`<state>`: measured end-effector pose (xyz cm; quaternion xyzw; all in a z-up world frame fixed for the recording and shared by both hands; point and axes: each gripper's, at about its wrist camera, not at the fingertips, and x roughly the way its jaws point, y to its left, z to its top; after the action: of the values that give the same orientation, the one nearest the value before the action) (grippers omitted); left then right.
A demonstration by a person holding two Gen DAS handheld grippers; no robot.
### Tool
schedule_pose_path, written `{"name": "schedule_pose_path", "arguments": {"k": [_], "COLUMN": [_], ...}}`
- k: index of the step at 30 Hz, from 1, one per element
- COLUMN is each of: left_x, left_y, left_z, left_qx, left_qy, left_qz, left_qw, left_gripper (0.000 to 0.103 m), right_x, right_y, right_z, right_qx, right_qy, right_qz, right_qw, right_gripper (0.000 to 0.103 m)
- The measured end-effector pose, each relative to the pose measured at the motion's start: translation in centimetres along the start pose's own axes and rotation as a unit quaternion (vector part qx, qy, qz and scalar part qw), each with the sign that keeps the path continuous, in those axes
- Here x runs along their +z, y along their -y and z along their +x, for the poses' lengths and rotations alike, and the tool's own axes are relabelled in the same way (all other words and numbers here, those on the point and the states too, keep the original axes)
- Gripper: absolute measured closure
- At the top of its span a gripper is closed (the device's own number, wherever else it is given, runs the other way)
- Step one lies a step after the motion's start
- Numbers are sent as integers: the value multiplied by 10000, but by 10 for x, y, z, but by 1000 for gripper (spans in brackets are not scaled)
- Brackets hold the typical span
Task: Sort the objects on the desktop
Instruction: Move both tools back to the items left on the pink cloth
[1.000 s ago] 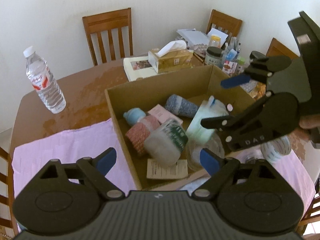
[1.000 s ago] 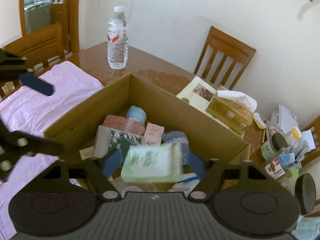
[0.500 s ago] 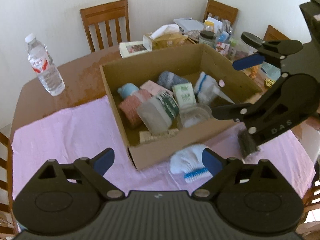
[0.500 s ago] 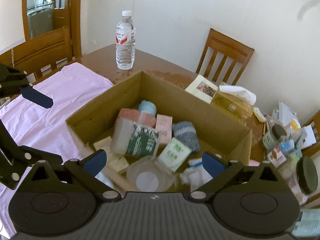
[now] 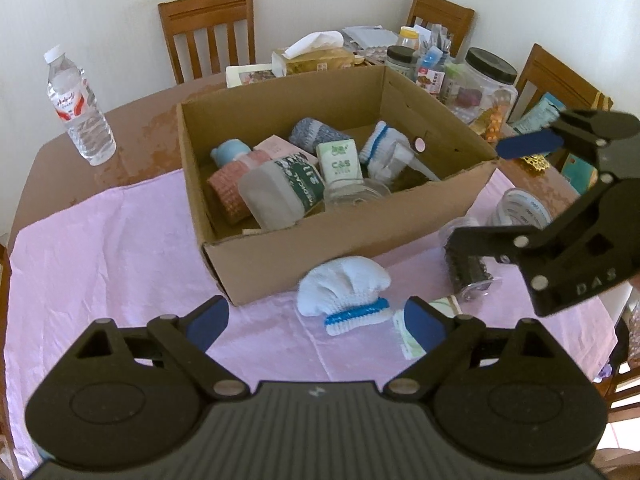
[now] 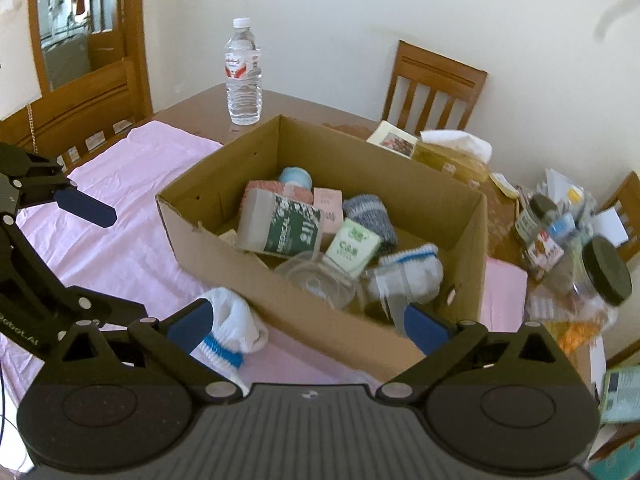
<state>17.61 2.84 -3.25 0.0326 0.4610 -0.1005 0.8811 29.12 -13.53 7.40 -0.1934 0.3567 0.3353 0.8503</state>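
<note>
Both claws are seen spread wide, with nothing gripped. The left gripper (image 5: 316, 322) is held low over the pink cloth (image 5: 112, 248), its blue pads apart and nothing pressed between them. The right gripper (image 6: 306, 322) is also released, jaws fully splayed above the near wall of the cardboard box (image 6: 304, 316).

On the cloth, just in front of the box, a white sock (image 5: 344, 292) with a blue band is found lying loose, touched by neither claw. Inside the box a green-and-white carton (image 6: 352, 248) is seen leaning among a grey sock (image 6: 370, 212), a second white sock (image 6: 412, 272), a green-labelled bottle (image 6: 284, 228) on its side, a pink knitted roll (image 5: 228, 196) and a clear round lid (image 6: 316, 280).

A water bottle (image 5: 78, 106) is left standing upright on the bare table (image 5: 132, 120), well apart from the box. A dark cylinder (image 5: 466, 268) is seen lying on the cloth beside the box, below the right claw.
</note>
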Motion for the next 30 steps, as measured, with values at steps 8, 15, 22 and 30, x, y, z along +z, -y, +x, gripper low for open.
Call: {"name": "schedule_pose_path", "arguments": {"k": [8,15,22,30], "left_x": [-13,-26,-35,-38], "left_y": [24,49,76,99], "left_z": [8,20,40,65], "left_qx": [156,258,221,155], "left_qy": [-71,-81,-94,-165], "left_qz": [-125,-229,-204,-218], "left_qw": [9998,9994,9995,9995], "left_gripper": [8,8,8,8], "right_x": [-37,-71,-102,-135], "right_y": [10,16,17,24], "right_z": [-16,-21,-11,1], "right_qx": [-32,-63,-93,62], "right_qy": [106,9,-246,-633], "right_qz": [429,538,353,528], "right_qw": [9990,9985,9990,9966], "right_gripper": [0,0,0,0]}}
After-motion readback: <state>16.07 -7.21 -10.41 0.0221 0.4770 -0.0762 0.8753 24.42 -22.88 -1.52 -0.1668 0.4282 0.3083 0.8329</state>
